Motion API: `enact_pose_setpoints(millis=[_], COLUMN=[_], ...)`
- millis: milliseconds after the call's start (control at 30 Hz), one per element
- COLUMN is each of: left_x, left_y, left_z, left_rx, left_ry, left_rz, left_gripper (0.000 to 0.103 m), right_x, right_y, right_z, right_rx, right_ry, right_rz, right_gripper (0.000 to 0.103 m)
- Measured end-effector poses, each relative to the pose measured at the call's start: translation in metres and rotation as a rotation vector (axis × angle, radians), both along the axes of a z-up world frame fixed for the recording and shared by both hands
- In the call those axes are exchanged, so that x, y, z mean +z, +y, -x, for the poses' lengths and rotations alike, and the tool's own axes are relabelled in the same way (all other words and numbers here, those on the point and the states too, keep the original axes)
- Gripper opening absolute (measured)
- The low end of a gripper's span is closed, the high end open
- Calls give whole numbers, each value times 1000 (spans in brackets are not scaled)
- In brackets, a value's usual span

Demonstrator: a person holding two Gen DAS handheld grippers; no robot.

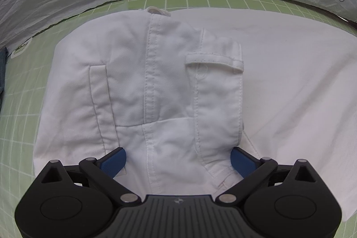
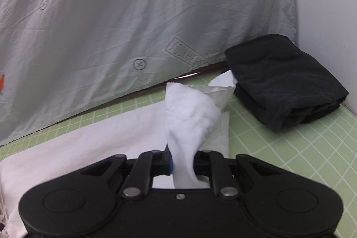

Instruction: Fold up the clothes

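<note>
White trousers (image 1: pixel 138 86) lie on the green grid mat (image 1: pixel 20 126), waistband end folded over the legs, with a belt loop and pocket seams showing. My left gripper (image 1: pixel 178 162) is open, its blue fingertips (image 1: pixel 113 162) spread on either side of a raised fold of the trousers, low over the cloth. In the right wrist view the trouser leg (image 2: pixel 111 133) stretches along the mat. My right gripper (image 2: pixel 183 164) is shut on a bunched end of the white leg fabric (image 2: pixel 189 117), which stands up from the jaws.
A folded black garment (image 2: pixel 283 79) sits on the mat (image 2: pixel 301 148) at the right, by the white wall. A grey printed sheet (image 2: pixel 111 26) hangs behind the mat's far edge. A dark blue cloth edge (image 1: pixel 2 73) shows at the far left.
</note>
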State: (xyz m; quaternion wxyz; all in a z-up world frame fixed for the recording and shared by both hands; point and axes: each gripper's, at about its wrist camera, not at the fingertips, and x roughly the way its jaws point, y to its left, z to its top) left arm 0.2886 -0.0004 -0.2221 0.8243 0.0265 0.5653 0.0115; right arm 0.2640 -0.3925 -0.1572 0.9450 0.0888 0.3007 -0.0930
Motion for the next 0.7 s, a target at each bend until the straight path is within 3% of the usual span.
enact_pose_setpoints(millis=[167, 267, 367, 433, 600, 700], left_x=[0, 0, 0, 0, 5, 16], left_y=[0, 1, 0, 1, 2, 8], left_z=[3, 3, 3, 3, -1, 1], left_rx=[1, -2, 0, 2, 26, 51], left_ry=[-13, -17, -24, -23, 2, -9], left_rz=[4, 7, 14, 17, 37, 83], left_gripper=[100, 100, 100, 100, 100, 99], right_x=[-39, -56, -43, -35, -15, -2], right_y=[77, 100, 95, 90, 78, 71], right_z=[-13, -12, -12, -16, -24, -30], right_rx=[171, 197, 214, 198, 157, 132], right_ry=[195, 276, 259, 224, 137, 85], right_rz=[79, 153, 88, 58, -19, -64], right_gripper=[16, 27, 51, 53, 76, 80])
